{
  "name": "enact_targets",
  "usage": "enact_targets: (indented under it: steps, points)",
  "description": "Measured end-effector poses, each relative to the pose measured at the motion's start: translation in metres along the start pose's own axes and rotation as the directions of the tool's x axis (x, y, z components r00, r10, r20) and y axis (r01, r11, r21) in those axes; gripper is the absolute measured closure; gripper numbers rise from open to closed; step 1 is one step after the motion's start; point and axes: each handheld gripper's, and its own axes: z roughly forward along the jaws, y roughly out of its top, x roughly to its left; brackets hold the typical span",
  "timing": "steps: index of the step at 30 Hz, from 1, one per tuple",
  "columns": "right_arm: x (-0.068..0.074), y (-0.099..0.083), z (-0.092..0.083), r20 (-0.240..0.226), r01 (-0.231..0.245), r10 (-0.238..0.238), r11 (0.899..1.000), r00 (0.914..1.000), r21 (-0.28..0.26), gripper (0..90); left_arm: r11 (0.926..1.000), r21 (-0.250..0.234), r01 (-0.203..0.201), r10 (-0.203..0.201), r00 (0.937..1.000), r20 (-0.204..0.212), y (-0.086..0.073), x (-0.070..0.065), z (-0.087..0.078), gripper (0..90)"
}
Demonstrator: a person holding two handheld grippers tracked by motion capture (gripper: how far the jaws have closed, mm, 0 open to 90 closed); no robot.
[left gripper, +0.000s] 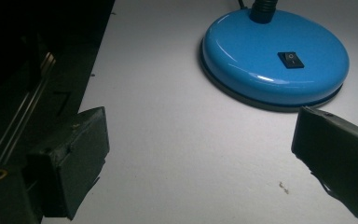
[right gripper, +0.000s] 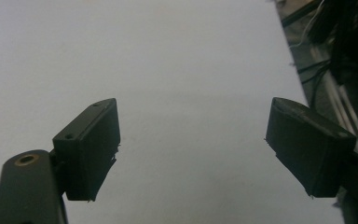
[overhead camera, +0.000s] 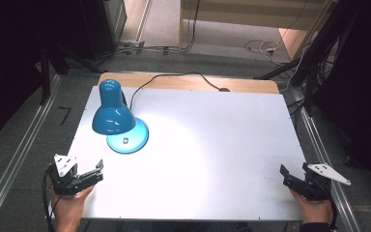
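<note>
One blue lamp (overhead camera: 113, 116), shade down-right.

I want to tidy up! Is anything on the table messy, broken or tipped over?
Nothing stands out. The blue lamp stands upright on its round base, lit, and both grippers sit open near the table's front corners.

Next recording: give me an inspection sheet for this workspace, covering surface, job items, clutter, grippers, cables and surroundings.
Surface: white tabletop, lit brightly under the lamp.
Job's things: blue desk lamp at the far left, switched on, shade aimed down; round base with a black rocker switch.
Clutter: nothing seen.
Grippers: left hand-held gripper open, empty, near the lamp base; right hand-held gripper open, empty, at the near right edge.
Cables: lamp cord runs off the far edge; loose floor cables beyond.
Surroundings: dark curtains, metal rails beside the table.
</note>
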Motion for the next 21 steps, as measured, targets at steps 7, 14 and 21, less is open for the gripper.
enact_targets:
  steps: [7, 14, 21]
  points:
    - [0.000, 0.002, 0.000, -0.017, -0.021, 0.021, 1.000, 0.9996, 0.005, 15.7, 0.9998, -0.020, -0.010, 0.010, 0.9997, -0.022, 0.001, -0.007, -0.004, 7.1]
    - [0.001, 0.002, -0.001, -0.045, -0.028, 0.028, 1.000, 0.9986, -0.001, 15.1, 0.9995, -0.028, 0.012, -0.012, 0.9998, -0.015, 0.003, -0.010, -0.004, 7.1]
    - [0.002, 0.003, -0.001, -0.051, -0.027, 0.026, 1.000, 0.9984, -0.005, 15.1, 0.9994, -0.024, 0.026, -0.026, 0.9996, 0.005, 0.004, -0.012, -0.002, 7.1]
